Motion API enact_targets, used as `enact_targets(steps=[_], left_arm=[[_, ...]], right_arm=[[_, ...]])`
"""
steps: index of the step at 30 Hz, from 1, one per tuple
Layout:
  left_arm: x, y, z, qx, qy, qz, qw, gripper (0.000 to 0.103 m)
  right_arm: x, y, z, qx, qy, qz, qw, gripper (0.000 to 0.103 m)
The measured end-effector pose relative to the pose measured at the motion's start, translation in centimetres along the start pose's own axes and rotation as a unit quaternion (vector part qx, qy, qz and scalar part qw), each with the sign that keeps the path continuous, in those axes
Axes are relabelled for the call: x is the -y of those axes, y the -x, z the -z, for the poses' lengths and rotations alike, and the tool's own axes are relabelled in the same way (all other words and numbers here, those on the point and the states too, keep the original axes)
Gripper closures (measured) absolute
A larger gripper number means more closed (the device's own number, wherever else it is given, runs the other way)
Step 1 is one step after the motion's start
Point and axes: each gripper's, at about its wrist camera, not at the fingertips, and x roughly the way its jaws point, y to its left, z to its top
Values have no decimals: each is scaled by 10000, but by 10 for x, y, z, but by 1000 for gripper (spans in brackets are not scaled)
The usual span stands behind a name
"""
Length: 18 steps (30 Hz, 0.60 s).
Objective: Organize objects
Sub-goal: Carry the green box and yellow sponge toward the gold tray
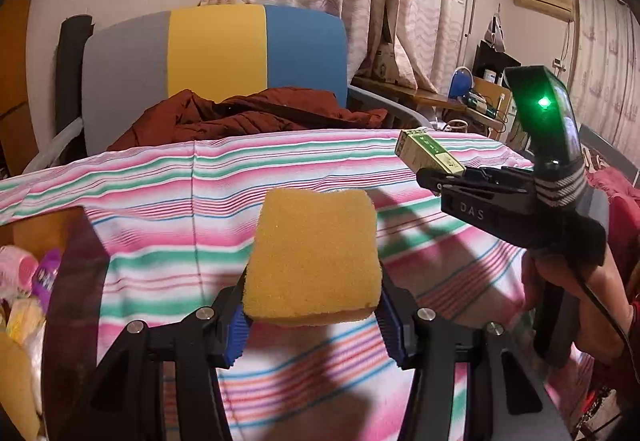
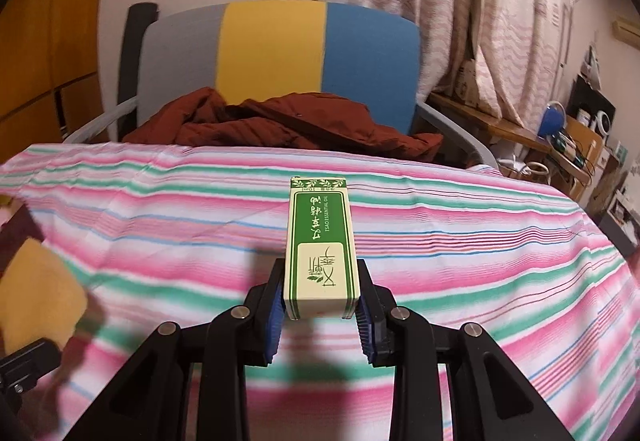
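My left gripper (image 1: pixel 312 317) is shut on a yellow sponge (image 1: pixel 314 255) and holds it above the striped cloth (image 1: pixel 160 181). My right gripper (image 2: pixel 320 317) is shut on a small green and cream essential oil box (image 2: pixel 318 245), also held above the cloth. In the left wrist view the right gripper (image 1: pixel 430 173) is at the right with the box (image 1: pixel 428 151) sticking out to the left. The sponge shows blurred at the left edge of the right wrist view (image 2: pixel 40 297).
The striped cloth (image 2: pixel 480 241) covers the table. A bin with pink rollers and small items (image 1: pixel 24 281) sits at the left edge. Behind the table stands a grey, yellow and blue chair (image 2: pixel 280 53) with a dark red jacket (image 2: pixel 280 125). A cluttered shelf (image 2: pixel 560 145) is at right.
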Motion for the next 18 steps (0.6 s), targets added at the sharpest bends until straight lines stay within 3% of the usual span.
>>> enact_targets(steps=[7, 13, 18], left_arm=[[-2, 25, 13, 7, -27, 48, 10000, 49], [-11, 66, 30, 61, 224, 259, 9994, 49], [-23, 105, 42, 232, 419, 354, 9982, 49]], right_arm=[[-22, 38, 14, -188, -113, -191, 9996, 72], [-31, 69, 24, -287, -788, -805, 9932, 72], [-52, 87, 28, -279, -950, -1186, 9880, 72]])
